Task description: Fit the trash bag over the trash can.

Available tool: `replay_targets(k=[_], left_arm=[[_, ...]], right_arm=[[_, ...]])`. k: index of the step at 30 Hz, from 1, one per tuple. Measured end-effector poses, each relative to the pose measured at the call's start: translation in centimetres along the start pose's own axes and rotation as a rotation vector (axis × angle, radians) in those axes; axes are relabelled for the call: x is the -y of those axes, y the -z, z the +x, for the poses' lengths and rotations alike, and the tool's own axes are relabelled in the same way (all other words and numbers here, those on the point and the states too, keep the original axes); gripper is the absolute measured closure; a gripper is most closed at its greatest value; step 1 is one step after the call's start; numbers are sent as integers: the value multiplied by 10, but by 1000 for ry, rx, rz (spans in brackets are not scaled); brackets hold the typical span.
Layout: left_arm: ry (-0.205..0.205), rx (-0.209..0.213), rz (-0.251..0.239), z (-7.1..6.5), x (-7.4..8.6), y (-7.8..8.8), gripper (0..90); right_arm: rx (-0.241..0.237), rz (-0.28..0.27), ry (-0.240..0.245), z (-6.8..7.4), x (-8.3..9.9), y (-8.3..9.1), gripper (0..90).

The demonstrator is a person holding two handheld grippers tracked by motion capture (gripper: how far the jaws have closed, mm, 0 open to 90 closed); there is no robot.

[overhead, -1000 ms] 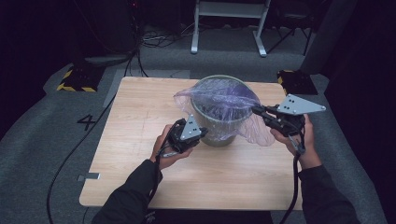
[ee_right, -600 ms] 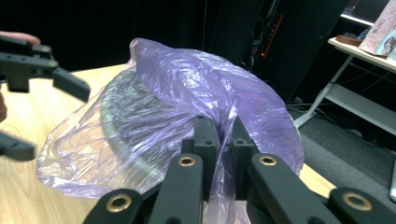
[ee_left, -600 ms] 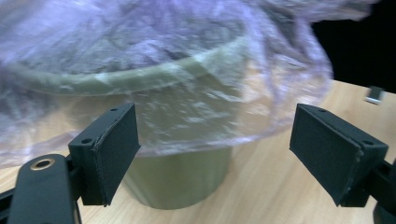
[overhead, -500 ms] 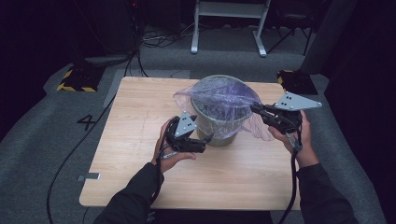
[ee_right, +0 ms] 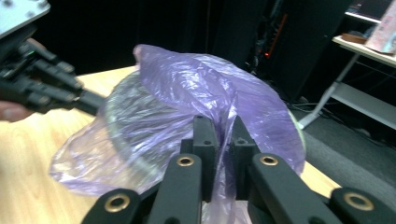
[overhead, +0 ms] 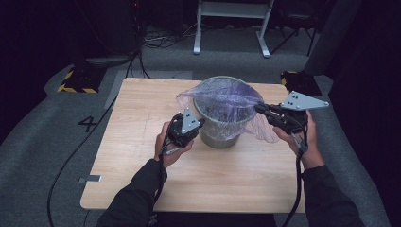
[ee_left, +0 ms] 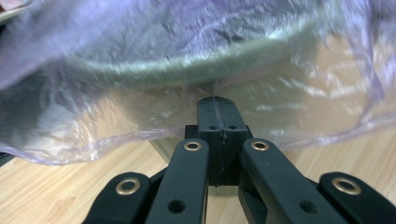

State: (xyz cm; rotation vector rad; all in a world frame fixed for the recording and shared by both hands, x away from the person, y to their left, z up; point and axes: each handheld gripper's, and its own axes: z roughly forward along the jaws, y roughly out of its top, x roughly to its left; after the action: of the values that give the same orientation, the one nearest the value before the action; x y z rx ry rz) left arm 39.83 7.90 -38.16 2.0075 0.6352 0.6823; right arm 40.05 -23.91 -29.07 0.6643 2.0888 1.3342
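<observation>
My left tool (overhead: 201, 124), at centre-left of the high view, has just been closing: in the left gripper view its jaws meet pad to pad with a fold of the purple bag (ee_left: 154, 116) at their tips, just under the bin's rim, and I judge a thin edge of film is pinched there, though the frame is blurred. My right tool (overhead: 259, 108), at centre-right of the high view, is nearly closed on a gathered pleat of the same bag (ee_right: 224, 135), which runs up between its jaws in the right gripper view. The bin (overhead: 218, 132), a round grey-green pail, stands upright at the middle of the bench (overhead: 142, 118).

Step in hand, as I judge it: fitting the bag over the bin's mouth as a liner. To do it well I keep both grips on the film alone, not on the rim; draw the two sides apart and downward evenly so the mouth of the bag opens past the rim; and avoid tugging one side hard, which could tear the thin film or tip the pail.

Contents: the bag lies draped across the bin's opening (overhead: 227, 97), ballooning above it and spilling over the right side toward my right hand. I cannot tell what, if anything, lies inside the bin beneath the film.
</observation>
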Motion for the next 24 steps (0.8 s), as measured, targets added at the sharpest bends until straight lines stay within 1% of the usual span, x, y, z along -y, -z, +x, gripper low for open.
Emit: replay_targets(k=[2,5,6,7,10,11,12,14,16,17,18,19,20,21,22,24], left_arm=[[-4,10,2,1,2,1,900],[-6,20,-5,4,4,4,900],[2,33,-13,5,4,4,900],[0,43,-15,6,5,6,900],[-9,40,-48,7,7,11,899],[-7,33,-71,8,8,15,894],[4,20,-81,9,8,19,767],[6,43,-122,13,9,28,620],[20,14,-176,17,8,39,461],[23,4,-204,19,8,45,402],[14,-16,-221,20,6,50,334],[1,-32,-224,21,4,53,295],[-6,-14,-229,23,2,55,269],[-13,-9,-230,24,-1,56,243],[-23,-13,-221,25,-4,56,234],[-31,4,-193,28,-10,52,226]], right_arm=[[4,-10,-27,-4,-1,-1,853],[18,-16,-44,-9,-4,-4,866],[28,-11,-46,-10,-5,-6,871],[34,-9,-53,-12,-6,-9,874],[63,14,-72,-19,-7,-18,886],[69,26,-80,-22,-7,-21,887],[82,37,-84,-26,-7,-24,888],[90,53,-101,-33,-6,-29,893],[98,63,-116,-39,-5,-32,893],[97,67,-120,-41,-4,-32,893],[97,69,-121,-43,-3,-33,893],[99,72,-124,-44,-3,-34,893],[97,74,-125,-44,-3,-34,893],[93,75,-125,-44,-3,-34,893],[92,75,-124,-44,-3,-34,893],[90,78,-114,-43,-4,-35,893]])
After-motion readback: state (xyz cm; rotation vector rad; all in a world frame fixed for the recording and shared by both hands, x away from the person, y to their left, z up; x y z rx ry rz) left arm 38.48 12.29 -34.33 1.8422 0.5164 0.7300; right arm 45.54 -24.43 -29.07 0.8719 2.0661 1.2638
